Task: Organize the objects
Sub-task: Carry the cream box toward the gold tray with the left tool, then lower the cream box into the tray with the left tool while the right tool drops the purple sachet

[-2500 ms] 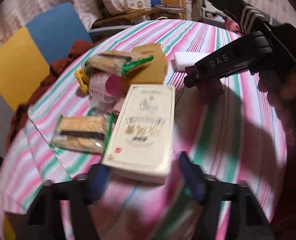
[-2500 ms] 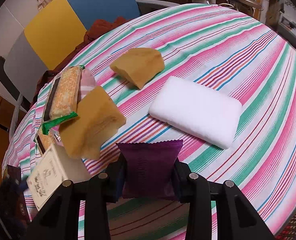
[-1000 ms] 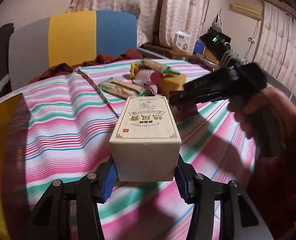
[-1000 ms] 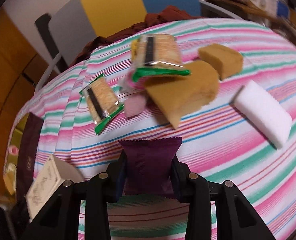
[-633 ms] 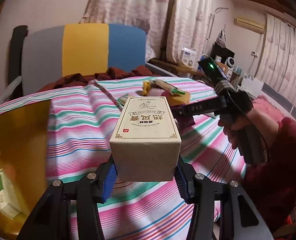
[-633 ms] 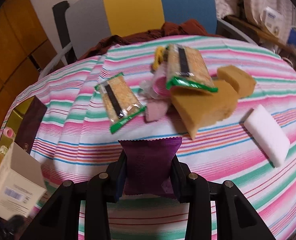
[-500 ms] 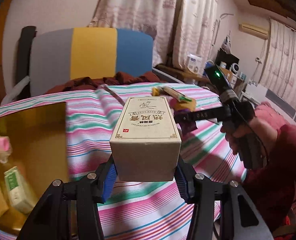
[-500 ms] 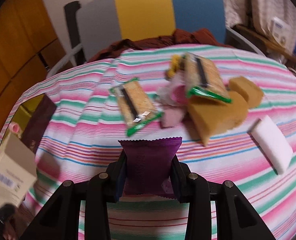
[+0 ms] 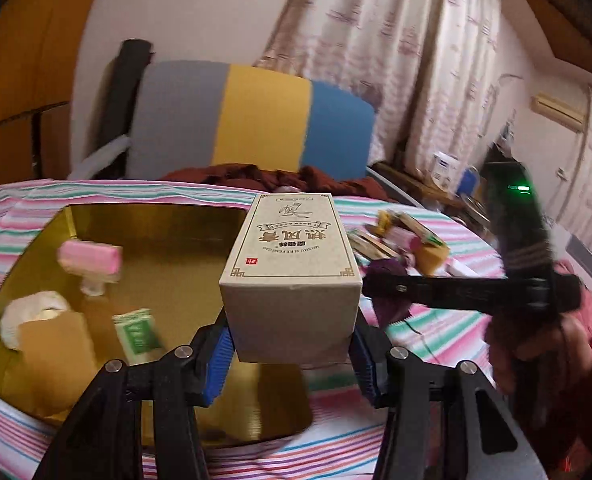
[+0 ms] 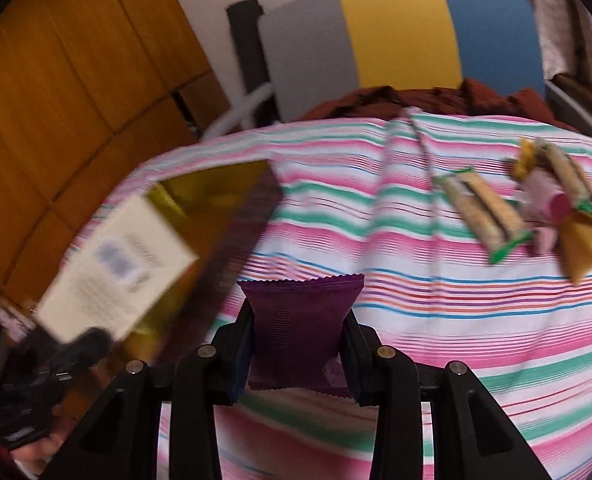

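Your left gripper (image 9: 290, 354) is clamped on the box (image 9: 292, 264), which hangs above the near edge of the gold tray (image 9: 168, 240); the box's base is hidden behind its front face. Your right gripper (image 10: 298, 354) pinches the purple packet (image 10: 298, 328) just right of the tray, over the striped counter (image 10: 436, 280). Inside the tray, a pink item (image 9: 90, 258) and a green pack (image 9: 136, 334) are blurred. Far right of the tray, the snack pile (image 10: 536, 208) is smeared and partly cut off.

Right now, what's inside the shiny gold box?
Inside the gold box lie a pink-capped little bottle, a white roll, a tan block and a green-and-white packet. The cream carton in the left gripper hides the box's right part.
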Action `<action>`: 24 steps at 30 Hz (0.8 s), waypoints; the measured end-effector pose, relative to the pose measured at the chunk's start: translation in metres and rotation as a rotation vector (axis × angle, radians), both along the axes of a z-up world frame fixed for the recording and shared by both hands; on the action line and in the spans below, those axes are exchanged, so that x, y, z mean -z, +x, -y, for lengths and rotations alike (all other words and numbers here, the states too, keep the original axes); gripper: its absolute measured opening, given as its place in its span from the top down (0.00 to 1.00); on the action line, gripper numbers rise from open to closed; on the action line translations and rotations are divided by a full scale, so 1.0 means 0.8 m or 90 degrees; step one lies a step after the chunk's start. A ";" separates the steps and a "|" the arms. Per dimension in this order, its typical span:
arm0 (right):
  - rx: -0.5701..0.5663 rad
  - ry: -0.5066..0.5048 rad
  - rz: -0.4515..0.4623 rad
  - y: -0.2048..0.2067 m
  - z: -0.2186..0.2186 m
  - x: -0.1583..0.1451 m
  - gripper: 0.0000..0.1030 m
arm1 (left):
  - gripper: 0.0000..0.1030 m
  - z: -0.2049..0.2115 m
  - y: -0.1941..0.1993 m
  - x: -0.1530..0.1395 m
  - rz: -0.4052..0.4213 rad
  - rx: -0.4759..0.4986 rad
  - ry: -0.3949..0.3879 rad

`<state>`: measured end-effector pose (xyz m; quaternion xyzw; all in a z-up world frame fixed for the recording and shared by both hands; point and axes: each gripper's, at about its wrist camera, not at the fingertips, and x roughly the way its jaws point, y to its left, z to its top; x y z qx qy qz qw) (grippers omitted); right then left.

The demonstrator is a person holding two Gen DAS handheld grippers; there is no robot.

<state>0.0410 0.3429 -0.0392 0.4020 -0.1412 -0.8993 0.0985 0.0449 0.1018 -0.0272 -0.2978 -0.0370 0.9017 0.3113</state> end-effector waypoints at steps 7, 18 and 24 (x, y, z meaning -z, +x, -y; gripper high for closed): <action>-0.050 -0.037 -0.024 -0.001 0.081 -0.024 0.62 | 0.50 0.051 -0.036 0.013 0.042 -0.088 0.003; -0.087 0.042 -0.018 -0.024 0.169 -0.020 0.60 | 0.50 0.095 -0.079 0.038 0.095 -0.139 -0.053; -0.079 0.055 -0.011 -0.031 0.177 -0.017 0.52 | 0.50 0.095 -0.080 0.045 0.088 -0.134 -0.094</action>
